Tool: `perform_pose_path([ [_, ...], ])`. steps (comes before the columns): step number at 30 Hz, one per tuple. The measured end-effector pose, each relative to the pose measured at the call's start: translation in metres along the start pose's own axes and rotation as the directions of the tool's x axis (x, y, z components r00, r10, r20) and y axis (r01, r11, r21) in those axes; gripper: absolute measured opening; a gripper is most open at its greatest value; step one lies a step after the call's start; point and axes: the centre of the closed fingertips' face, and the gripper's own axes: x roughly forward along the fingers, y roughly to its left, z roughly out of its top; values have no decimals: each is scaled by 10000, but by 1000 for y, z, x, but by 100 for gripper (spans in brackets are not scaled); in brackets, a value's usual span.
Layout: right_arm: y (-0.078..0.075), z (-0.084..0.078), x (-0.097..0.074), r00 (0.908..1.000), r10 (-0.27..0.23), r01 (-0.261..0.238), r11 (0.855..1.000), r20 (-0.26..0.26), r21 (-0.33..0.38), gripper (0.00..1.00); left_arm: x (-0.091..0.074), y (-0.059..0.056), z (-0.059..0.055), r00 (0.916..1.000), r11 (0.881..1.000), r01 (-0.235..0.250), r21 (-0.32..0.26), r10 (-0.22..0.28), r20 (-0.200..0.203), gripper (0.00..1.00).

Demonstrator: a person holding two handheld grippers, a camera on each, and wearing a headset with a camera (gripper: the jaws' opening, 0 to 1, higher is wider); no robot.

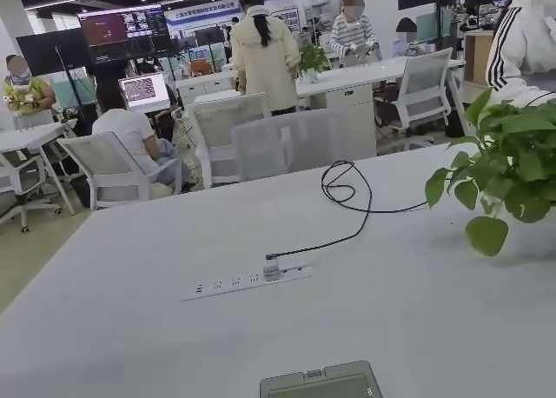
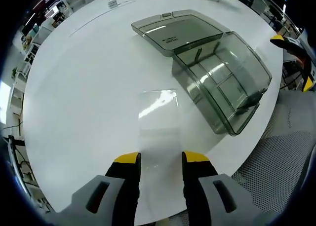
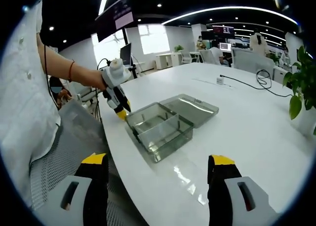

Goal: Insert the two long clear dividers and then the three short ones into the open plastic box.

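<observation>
A thin, clear rectangular plastic divider (image 2: pixel 158 103) lies flat on the white worktop (image 2: pixel 84 88), straight ahead of the left gripper (image 2: pixel 161 158). That gripper's yellow-tipped fingers stand apart with nothing plainly between them, and I cannot tell whether the sheet's near end reaches them. Beside the sheet, to its right in the left gripper view, sits the smoke-tinted clear plastic box (image 2: pixel 222 83), open, its hinged lid (image 2: pixel 175 31) folded flat on the far side. Lines show inside the box, but it is unclear whether any divider is already seated. The right gripper (image 3: pixel 158 162) hovers on the box's other side, fingers wide apart and empty, and faint glints (image 3: pixel 190 179) on the worktop ahead of it may be more clear pieces. The main risk is the divider itself. Flat, glossy and nearly invisible on a smooth surface, it will likely slide ahead of the fingers rather than lift, and a pinch on its thin edge could flip it or let it skate off. The box sits near the worktop's near edge, with a grey mesh chair seat (image 2: pixel 281 186) below, so a nudge from either gripper could send box or sheet over. A sheet entering its slot tilted would probably jam or bow. The head view looks far across the worktop toward a white power strip (image 1: pixel 248 282), a black cable (image 1: pixel 347 198) and a green potted plant (image 1: pixel 504 168), so aiming may suffer.
</observation>
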Motion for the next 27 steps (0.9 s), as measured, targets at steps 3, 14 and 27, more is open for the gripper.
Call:
perform_pose_path([
  [3,1,0,-1,10000,21,-21,10000,4,8,84,0,0,0,9999,10000,0,-12,0,-111,32],
  [14,1,1,0,10000,-40,40,10000,-38,-77,83,-1,0,-1,9989,9991,362,-201,-368,-307,30],
  [27,4,-1,-1,9996,-54,51,9999,-264,-122,83,-7,-7,-4,9889,9699,1418,-1981,-1301,713,30],
])
